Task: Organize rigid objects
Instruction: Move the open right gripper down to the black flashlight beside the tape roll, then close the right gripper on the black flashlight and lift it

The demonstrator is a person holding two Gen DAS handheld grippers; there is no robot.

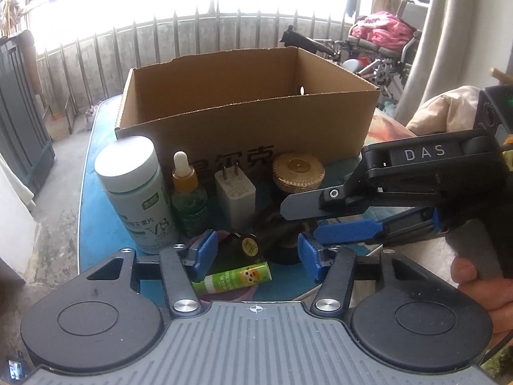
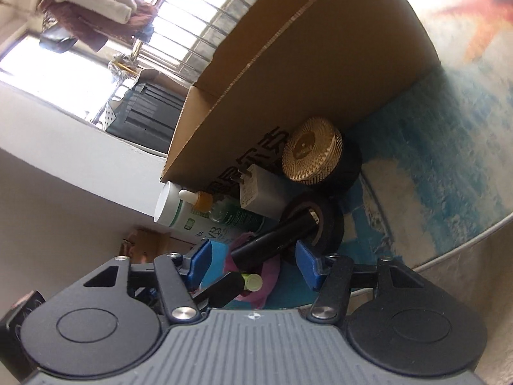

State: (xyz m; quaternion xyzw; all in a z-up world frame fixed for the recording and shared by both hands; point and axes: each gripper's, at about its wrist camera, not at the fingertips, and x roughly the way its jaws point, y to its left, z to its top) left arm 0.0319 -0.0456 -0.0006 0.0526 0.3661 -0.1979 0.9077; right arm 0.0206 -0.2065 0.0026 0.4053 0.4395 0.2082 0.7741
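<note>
Daylight floods through a barred window across the top of the left wrist view, and below it we see a desk [image 1: 86, 192] with a blue-and-white printed top. On it, filling the middle of that view, stands an open cardboard box [image 1: 250, 102] with dark printed characters on its near wall.

In front of the box a row of things stands upright. From left to right we find a white vitamin bottle [image 1: 134, 192] with a pale cap, a green dropper bottle [image 1: 189, 202] with an amber collar, a white plug adapter [image 1: 235, 199] with its prongs up, and a jar with a ribbed gold lid [image 1: 298, 170]. Nearer us lies a roll of black tape [image 2: 323, 224], and a black cylinder [image 2: 275, 237] rests tilted with its far end against the roll. At the bottom centre of the left view a green tube [image 1: 237, 277] lies on its side on a purple patch.

The right hand-held gripper [image 1: 298, 221] reaches in from the right edge of the left view, turned on its side, held by a hand [image 1: 481, 288] at the lower right. In its own view its blue pads [image 2: 306, 263] stand apart on either side of the black cylinder, with a gap visible on the left, so we read it as spread rather than pinching.

The left hand-held gripper [image 1: 253, 256] sits low at the centre of its view, its blue pads [image 1: 203, 250] apart; the cylinder's yellow-labelled end shows between them, not touched.
</note>
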